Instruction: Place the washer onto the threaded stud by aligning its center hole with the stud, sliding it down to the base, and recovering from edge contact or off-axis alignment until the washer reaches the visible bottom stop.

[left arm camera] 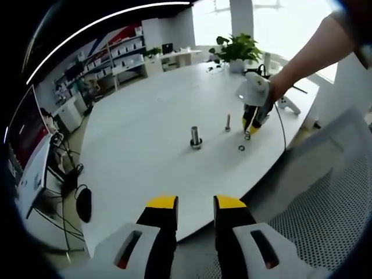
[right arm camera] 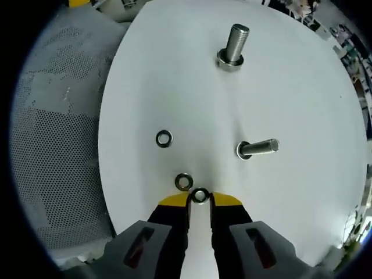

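On the white table (left arm camera: 145, 145) stands a thick threaded stud (left arm camera: 196, 137) (right arm camera: 233, 45) with a collar at its base. A thinner stud (left arm camera: 228, 122) (right arm camera: 257, 147) stands nearby. My right gripper (right arm camera: 200, 201) (left arm camera: 249, 131), low over the table, is shut on a small steel washer (right arm camera: 200, 196) (left arm camera: 247, 135) pinched between its yellow tips. A second washer (right arm camera: 183, 181) lies just beside the held one. A third washer (right arm camera: 164, 139) (left arm camera: 241, 147) lies further out. My left gripper (left arm camera: 195, 203) hangs open off the table's near edge with nothing between its jaws.
A mesh chair (left arm camera: 331, 186) (right arm camera: 58, 128) sits against the table edge. A potted plant (left arm camera: 235, 49) and a white tool (left arm camera: 288, 104) are at the far end. Shelves and a monitor (left arm camera: 26, 133) line the room to the left.
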### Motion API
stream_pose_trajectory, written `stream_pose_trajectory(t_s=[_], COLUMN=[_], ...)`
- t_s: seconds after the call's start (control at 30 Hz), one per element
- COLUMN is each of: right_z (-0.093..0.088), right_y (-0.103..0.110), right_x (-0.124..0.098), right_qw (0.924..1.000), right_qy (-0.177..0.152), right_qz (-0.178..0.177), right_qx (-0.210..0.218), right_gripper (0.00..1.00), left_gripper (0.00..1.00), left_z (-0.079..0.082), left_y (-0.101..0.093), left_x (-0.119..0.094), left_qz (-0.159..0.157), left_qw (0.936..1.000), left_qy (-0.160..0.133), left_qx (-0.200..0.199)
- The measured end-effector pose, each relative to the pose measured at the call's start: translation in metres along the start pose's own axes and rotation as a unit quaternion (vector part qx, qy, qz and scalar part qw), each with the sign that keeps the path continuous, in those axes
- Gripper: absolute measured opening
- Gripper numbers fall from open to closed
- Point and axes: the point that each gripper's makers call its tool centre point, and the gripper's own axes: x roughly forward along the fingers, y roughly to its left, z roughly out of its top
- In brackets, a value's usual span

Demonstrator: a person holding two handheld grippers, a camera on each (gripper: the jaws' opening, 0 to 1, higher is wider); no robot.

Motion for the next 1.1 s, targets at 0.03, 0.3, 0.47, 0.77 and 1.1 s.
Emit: stream_pose_trajectory(t_s=[0.03, 0.3, 0.47, 0.77, 1.1], right_z=[0.0003, 0.0015, 0.0011, 0.0008, -0.0007], right_y=[0.0000, -0.0016, 0.0026, -0.0025, -0.0069], right_x=[0.0002, -0.0002, -0.0027, -0.0005, -0.0026], right_qw=[1.0000, 0.9983, 0.9976, 0.9973, 0.9946], right_qy=[0.002, 0.016, -0.003, -0.036, -0.056], right_qz=[-0.001, 0.002, -0.032, -0.062, -0.048], right_qx=[-0.001, 0.056, 0.061, 0.018, 0.073], right_gripper=[0.15, 0.15, 0.15, 0.14, 0.13], left_gripper=[0.22, 0.22, 0.22, 0.22, 0.22], left_z=[0.0001, -0.0018, -0.0021, -0.0022, -0.0028], left_y=[0.0006, -0.0003, 0.0009, 0.0040, 0.0036], left_x=[-0.0001, 0.0004, 0.0003, 0.0003, 0.0009], left_qz=[0.000, -0.002, 0.000, 0.003, 0.001], left_qw=[1.0000, 1.0000, 1.0000, 1.0000, 1.0000], left_qy=[-0.001, 0.003, 0.004, 0.004, 0.005], left_qx=[-0.001, 0.001, -0.002, -0.006, -0.008])
